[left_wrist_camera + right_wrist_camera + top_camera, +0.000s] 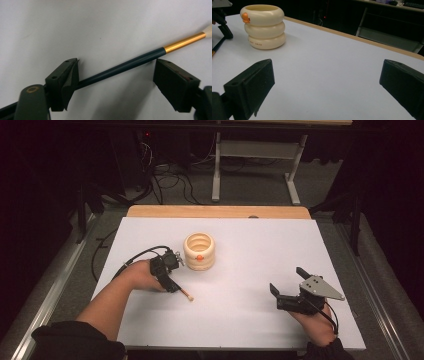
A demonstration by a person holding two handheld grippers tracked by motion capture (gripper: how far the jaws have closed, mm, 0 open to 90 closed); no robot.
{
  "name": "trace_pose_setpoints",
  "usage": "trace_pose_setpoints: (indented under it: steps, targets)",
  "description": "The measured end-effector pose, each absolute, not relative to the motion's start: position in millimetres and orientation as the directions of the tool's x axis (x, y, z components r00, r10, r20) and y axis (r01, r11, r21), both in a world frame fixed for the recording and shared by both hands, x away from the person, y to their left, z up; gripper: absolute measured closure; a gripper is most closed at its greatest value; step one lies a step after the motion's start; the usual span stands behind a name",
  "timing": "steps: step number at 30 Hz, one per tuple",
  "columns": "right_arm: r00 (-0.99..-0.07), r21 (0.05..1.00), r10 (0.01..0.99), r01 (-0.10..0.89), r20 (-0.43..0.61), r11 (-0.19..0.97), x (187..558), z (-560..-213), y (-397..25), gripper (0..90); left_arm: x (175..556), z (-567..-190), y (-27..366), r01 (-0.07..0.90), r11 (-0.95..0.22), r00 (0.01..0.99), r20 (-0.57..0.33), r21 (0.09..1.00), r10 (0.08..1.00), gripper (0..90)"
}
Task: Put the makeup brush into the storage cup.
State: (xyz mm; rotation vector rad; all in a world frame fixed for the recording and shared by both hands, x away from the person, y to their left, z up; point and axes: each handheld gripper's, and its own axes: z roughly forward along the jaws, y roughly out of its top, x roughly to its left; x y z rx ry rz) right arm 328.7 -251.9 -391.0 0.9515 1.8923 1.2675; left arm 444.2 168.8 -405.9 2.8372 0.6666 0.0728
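From the high view, a white table (260, 265) carries a cream ribbed cup (199, 251) built like three stacked rings, with a small orange mark on its near side; it stands left of centre, toward the far half. The left gripper (172, 282) sits just near and left of the cup, tipped down onto the table, with a thin paintbrush (183, 291) running out from under it toward the near right — its pale tip lies on the bare white surface. The right gripper (286, 287) rests at the near right, well apart from cup and brush, jaws pointing left and far and standing wide apart with nothing between them. Both forearms come in from the near edge.

In the left gripper view, the left gripper (116, 75) has its jaws spread wide. The paintbrush (125, 66) lies slanted across the gap: dark blue-green handle, gold ferrule, then a pale tuft at the upper right edge of the frame. The handle passes just beside the inner face of the left-hand jaw and just above the top corner of the right-hand one — neither jaw clamps it, and the brush lies on the table (100, 25).

In the right gripper view, the right gripper (327, 82) is open wide and holds nothing; bare table (324, 70) shows between its jaws. The cup (264, 26) stands far left, its orange mark facing left. At the left edge, part of the left gripper (222, 27) and a bit of the paintbrush (217, 46) below it are visible.
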Motion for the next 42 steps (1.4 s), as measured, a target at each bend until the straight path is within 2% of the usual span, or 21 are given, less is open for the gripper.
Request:
trace_pose_setpoints:
  steps: [19,42]
  targets:
    - [-0.518,0.942,0.846,0.205,-0.127,0.267,328.8,-391.0,-251.9,1.0,444.3,-401.3,176.2,0.427,-0.873,0.899,-0.001,0.236,0.439,48.2]
    - [-0.517,0.942,0.847,0.209,-0.122,0.263,328.5,-390.8,-252.3,1.0,443.2,-399.5,180.5,0.426,-0.876,0.899,-0.003,0.227,0.437,65.9]
